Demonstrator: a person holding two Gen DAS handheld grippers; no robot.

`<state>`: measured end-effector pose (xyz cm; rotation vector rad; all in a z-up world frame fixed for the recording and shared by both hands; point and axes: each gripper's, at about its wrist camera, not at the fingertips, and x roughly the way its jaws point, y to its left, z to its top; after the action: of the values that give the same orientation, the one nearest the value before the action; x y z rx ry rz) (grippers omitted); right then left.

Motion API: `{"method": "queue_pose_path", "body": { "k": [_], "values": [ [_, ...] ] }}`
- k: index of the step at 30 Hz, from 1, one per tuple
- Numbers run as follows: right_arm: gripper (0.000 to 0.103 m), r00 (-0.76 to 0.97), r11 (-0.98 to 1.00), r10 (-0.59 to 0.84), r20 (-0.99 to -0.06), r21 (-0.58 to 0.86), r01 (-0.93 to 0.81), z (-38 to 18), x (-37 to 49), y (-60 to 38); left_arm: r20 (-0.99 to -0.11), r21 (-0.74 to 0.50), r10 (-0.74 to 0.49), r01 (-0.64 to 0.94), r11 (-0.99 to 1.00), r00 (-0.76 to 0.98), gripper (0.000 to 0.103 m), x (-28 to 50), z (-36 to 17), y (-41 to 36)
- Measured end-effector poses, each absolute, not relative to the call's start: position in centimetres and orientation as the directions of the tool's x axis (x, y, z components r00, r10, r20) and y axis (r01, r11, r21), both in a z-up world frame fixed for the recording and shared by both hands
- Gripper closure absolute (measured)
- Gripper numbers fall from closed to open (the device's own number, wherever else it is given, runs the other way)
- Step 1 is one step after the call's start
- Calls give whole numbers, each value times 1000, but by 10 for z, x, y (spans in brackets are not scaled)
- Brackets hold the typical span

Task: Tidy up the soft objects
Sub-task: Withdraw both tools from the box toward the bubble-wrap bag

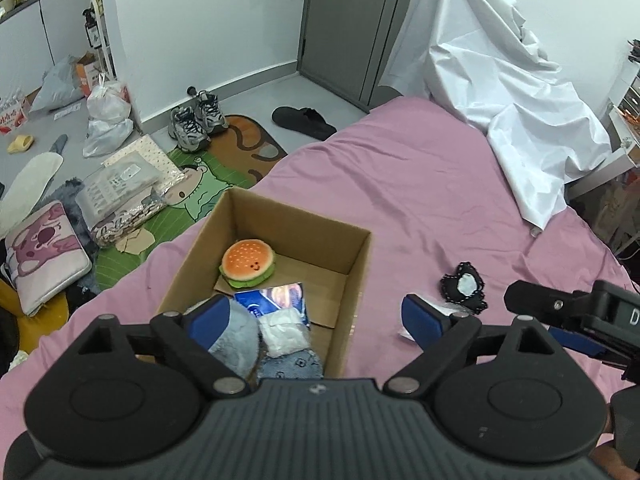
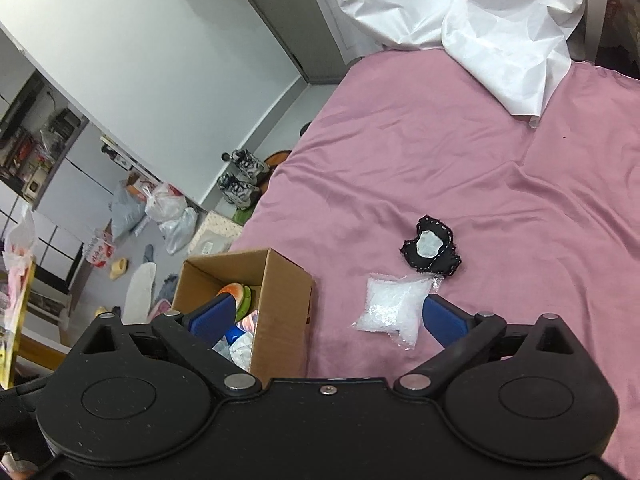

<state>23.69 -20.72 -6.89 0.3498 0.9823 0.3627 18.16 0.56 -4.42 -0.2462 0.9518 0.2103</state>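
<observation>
Two sets of tongs, both spread wide and pinching nothing, hang over a bed point(image 1: 400, 184) covered in a pink sheet. In the left wrist view, the left tongs point(image 1: 320, 312) fill the bottom of the frame above an open cardboard box point(image 1: 280, 232) at lower centre. Inside the box lie a plush hamburger point(image 1: 248, 265) toward its far left corner, and nearer the camera a grey fuzzy item point(image 1: 236, 340), a blue packet point(image 1: 276, 296), a white bundle point(image 1: 284, 330) and a blue patterned cloth point(image 1: 290, 366). In the right wrist view, the right tongs point(image 2: 326, 316) straddle the box's right wall and the bare sheet. A clear bag of white filling point(image 2: 394, 308) lies on the sheet just beside the right-hand finger. A small black lace-edged piece point(image 2: 431, 249) sits just above it, right of centre. A crumpled white sheet point(image 2: 472, 12) drapes the upper right.
</observation>
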Motion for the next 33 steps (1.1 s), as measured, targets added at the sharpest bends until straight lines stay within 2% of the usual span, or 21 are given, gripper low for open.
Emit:
{"method": "queue_pose_path", "body": {
  "k": [8,15,33],
  "values": [
    [0,539,870,460,-706,479,-115,-64,236,-233,-809,-108,65,-257,960,585,3,180,-33,-26],
    [0,552,858,468,-690,504,-99,-66,235,-255,-800,-105,55,-231,967,598,3,180,-28,-50],
    [0,562,830,485,-670,555,-56,-79,243,-302,-786,-133,76,-288,948,613,3,192,-35,-84]
  ]
}}
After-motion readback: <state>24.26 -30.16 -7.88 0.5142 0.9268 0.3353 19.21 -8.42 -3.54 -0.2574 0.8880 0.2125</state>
